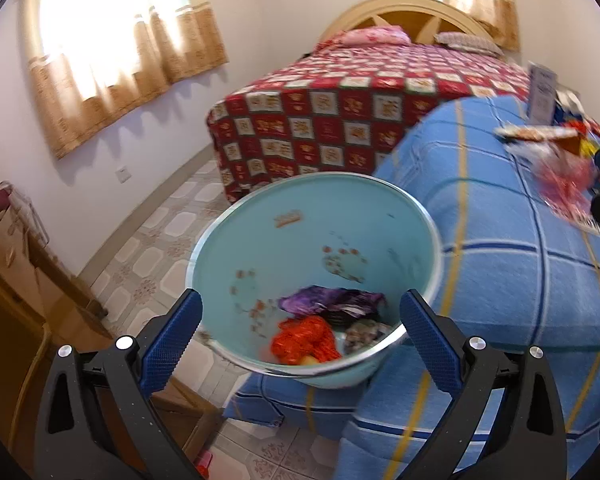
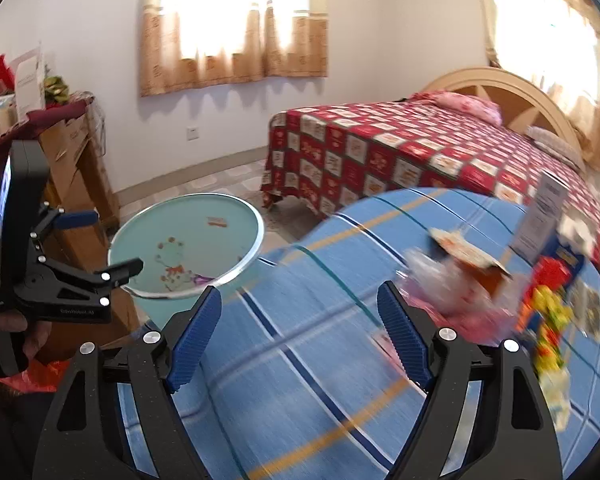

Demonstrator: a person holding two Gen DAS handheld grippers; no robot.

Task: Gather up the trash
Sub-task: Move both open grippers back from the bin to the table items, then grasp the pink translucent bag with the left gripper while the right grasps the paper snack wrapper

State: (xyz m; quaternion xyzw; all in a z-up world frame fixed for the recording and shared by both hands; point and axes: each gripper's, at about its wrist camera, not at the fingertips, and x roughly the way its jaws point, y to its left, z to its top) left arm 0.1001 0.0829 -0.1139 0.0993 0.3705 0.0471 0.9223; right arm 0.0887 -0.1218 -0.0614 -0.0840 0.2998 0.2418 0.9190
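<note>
1. Nearest the left wrist lens: left claw (image 1: 300, 334), jaws spread wide, nothing between the pads, hanging over the near rim of the pale blue bin (image 1: 236, 240).
2. Nearest the right wrist lens: right claw (image 2: 300, 338), jaws also apart and empty, over the blue checked cloth (image 2: 300, 400) covering the counter, pointing toward the litter pile.
3. Task's things: blurred heap of wrappers (image 2: 452, 280) on the cloth, ahead and right of the right claw, not yet touched; bin standing off the cloth's left edge, close beside it.
4. Step in hand, by judgement: reach for the next piece with the right claw.
   - Best to take the nearest piece, the pink-and-clear crinkled wrapper (image 2: 440, 296), first.
   - Come in low, pads either side of a raised fold, and close fully; thin film likely to slip from a loose pinch.
   - Keep clear of the upright white card (image 2: 540, 216) behind the pile.
   - Carry well over the rim before letting go.
5. Counts:
   - Claws: two.
   - Bins: one.
   - Pieces already inside the bin: at least three — orange-red (image 1: 304, 338), purple (image 1: 328, 300), one greyish (image 1: 364, 332).
   - Pieces on the cloth: too blurred for a sure count; several.
   - Beds: one, red patchwork cover (image 2: 380, 148).
</note>
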